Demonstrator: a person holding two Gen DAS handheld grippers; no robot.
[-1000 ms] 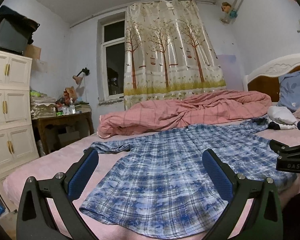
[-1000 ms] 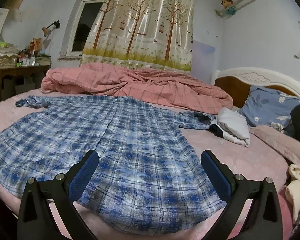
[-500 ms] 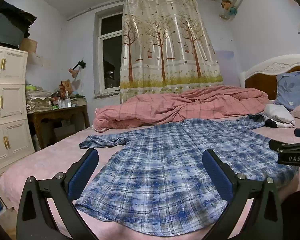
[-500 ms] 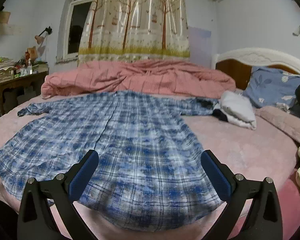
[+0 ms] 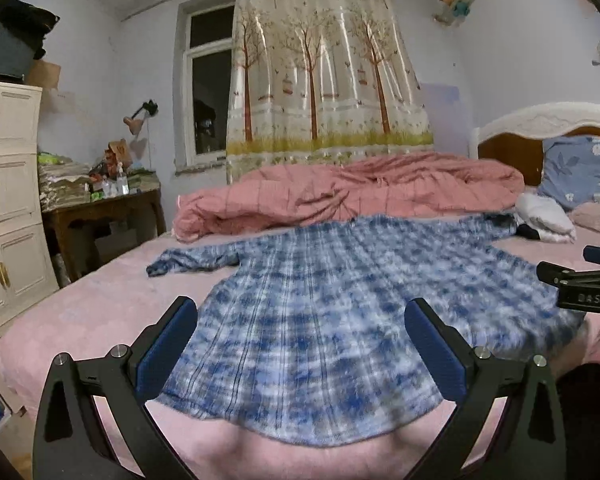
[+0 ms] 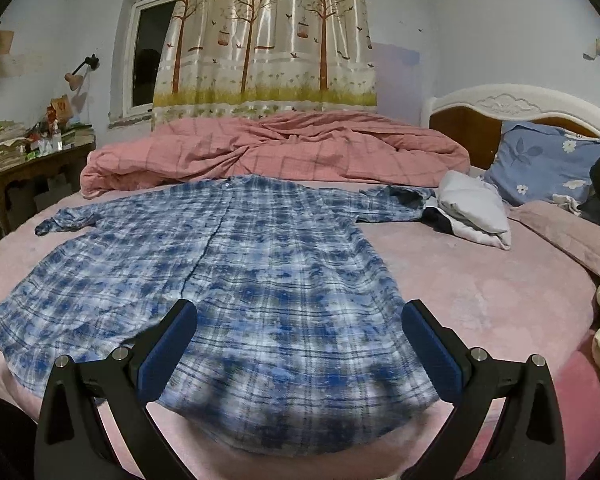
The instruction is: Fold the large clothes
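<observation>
A large blue and white plaid shirt [image 5: 320, 312] [image 6: 228, 280] lies spread flat on the pink bed [image 5: 92, 312], hem toward me, sleeves stretched out to both sides. My left gripper [image 5: 300, 344] hovers open above the hem, near its left half, holding nothing. My right gripper [image 6: 298, 344] is open too, over the hem's right half, nothing between its blue pads [image 6: 430, 350]. The right gripper's black body [image 5: 580, 288] pokes in at the right edge of the left wrist view.
A crumpled pink duvet [image 6: 276, 152] lies along the far side of the bed. A white and dark garment pile [image 6: 472, 212] sits by the right sleeve, with a blue floral pillow [image 6: 540, 168] and headboard behind. A white cabinet [image 5: 8, 208] and cluttered wooden side table [image 5: 104, 208] stand left.
Both grippers have dropped lower and drawn back toward the bed's near edge, so the shirt's hem sits higher in view. The shirt has not moved. Both stay open.
</observation>
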